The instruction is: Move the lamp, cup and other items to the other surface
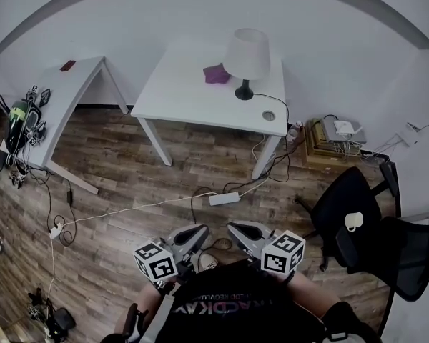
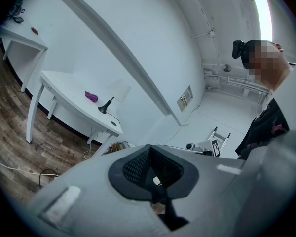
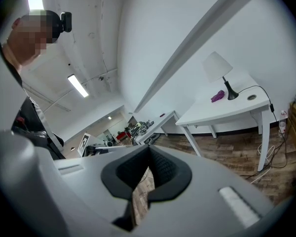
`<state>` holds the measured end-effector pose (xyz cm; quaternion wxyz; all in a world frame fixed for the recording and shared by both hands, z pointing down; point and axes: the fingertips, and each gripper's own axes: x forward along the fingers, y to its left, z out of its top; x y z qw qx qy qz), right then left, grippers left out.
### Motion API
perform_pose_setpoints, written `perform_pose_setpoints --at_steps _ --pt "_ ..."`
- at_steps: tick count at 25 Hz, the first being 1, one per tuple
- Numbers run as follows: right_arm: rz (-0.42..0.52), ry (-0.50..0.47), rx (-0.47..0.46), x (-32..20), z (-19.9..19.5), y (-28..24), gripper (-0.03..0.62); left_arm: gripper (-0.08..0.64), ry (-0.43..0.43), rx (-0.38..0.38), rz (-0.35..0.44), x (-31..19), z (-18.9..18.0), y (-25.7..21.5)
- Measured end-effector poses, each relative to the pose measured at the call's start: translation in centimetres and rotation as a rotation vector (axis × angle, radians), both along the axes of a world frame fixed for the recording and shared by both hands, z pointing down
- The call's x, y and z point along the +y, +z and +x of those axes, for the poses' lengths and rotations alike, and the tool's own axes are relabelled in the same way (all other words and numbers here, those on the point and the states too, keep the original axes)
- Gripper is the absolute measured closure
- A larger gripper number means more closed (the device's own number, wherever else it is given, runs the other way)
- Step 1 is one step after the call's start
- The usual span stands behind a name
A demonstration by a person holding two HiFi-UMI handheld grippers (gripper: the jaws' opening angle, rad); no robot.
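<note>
Lamp [image 1: 244, 59] upright on white table [image 1: 177, 86], well ahead of both grippers (right gripper [image 1: 244, 232] slightly nearer than left gripper [image 1: 193, 236]); jaws of each clenched together, grasping nothing.

purple thing [image 1: 217, 73] next to the lamp [image 1: 245, 57]: too small to ID tbh | gear pile [image 1: 20, 123] on the side table [image 1: 82, 73]: tangled blur, can't sort it | red bit [image 1: 67, 66] up there: tiny, no clue | person's torso [image 1: 229, 314]: chopped at bottom edge

White lettering runs upside down across the person's dark shirt [image 1: 225, 307], lower centre of the head view (too broken to read); the small wall plate [image 2: 185, 98] is illegible too.
</note>
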<state>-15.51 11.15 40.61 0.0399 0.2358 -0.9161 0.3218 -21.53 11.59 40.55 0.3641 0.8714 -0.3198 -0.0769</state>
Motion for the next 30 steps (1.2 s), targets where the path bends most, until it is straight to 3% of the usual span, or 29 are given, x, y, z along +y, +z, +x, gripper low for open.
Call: perform_pose_setpoints --at_steps 30 --pt "0.031 0.010 -0.014 1.5 -0.3 -0.5 0.588 0.557 0.006 -0.019 0.003 0.7 -0.3 -0.2"
